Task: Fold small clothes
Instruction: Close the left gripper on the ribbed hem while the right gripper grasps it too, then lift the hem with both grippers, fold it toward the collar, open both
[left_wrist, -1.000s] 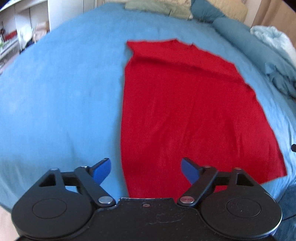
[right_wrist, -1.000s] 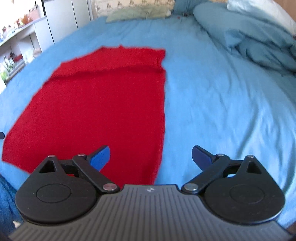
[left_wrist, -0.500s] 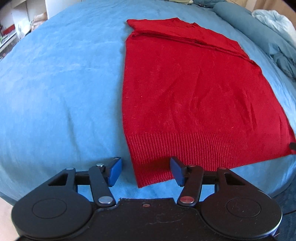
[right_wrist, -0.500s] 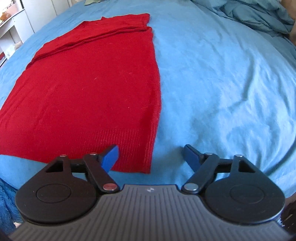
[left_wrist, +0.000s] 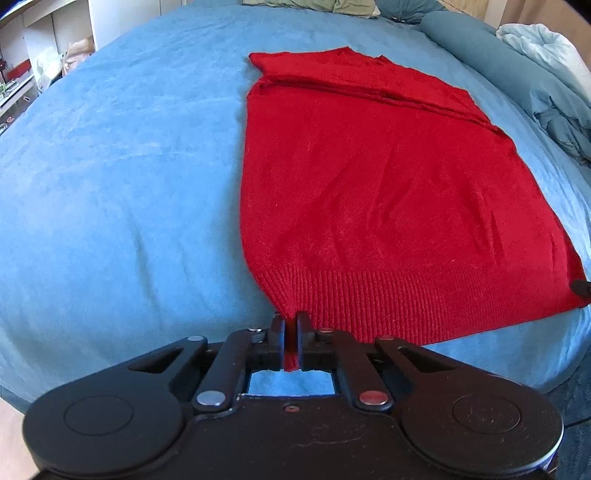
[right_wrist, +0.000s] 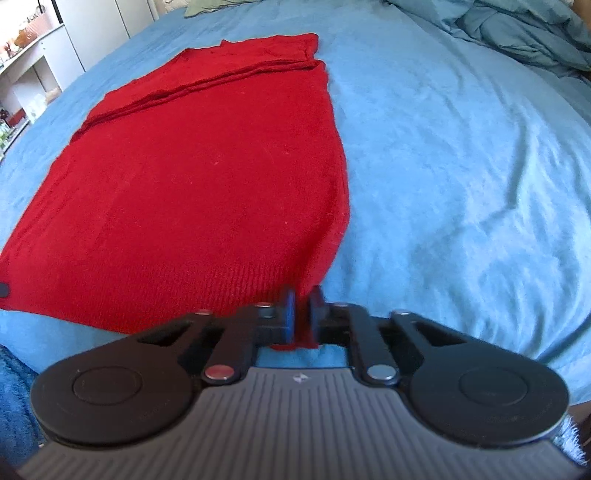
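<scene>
A red knit sweater (left_wrist: 376, 192) lies flat on the blue bed cover (left_wrist: 110, 177), its ribbed hem toward me and its sleeves folded across the far end. My left gripper (left_wrist: 290, 325) is shut on the hem's near left corner. In the right wrist view the sweater (right_wrist: 199, 192) fills the left half, and my right gripper (right_wrist: 302, 306) is shut on the hem's near right corner. A black fingertip of the other gripper shows at the sweater's far hem corner in each view.
A bunched blue duvet (right_wrist: 517, 33) and a white blanket (left_wrist: 543, 48) lie at the bed's right side. Pillows (left_wrist: 332, 5) sit at the head. White shelves (right_wrist: 33, 62) stand to the left. The bed edge runs just below both grippers.
Both grippers came down to the hem, one at each near corner, and closed from wide open onto the red fabric.
</scene>
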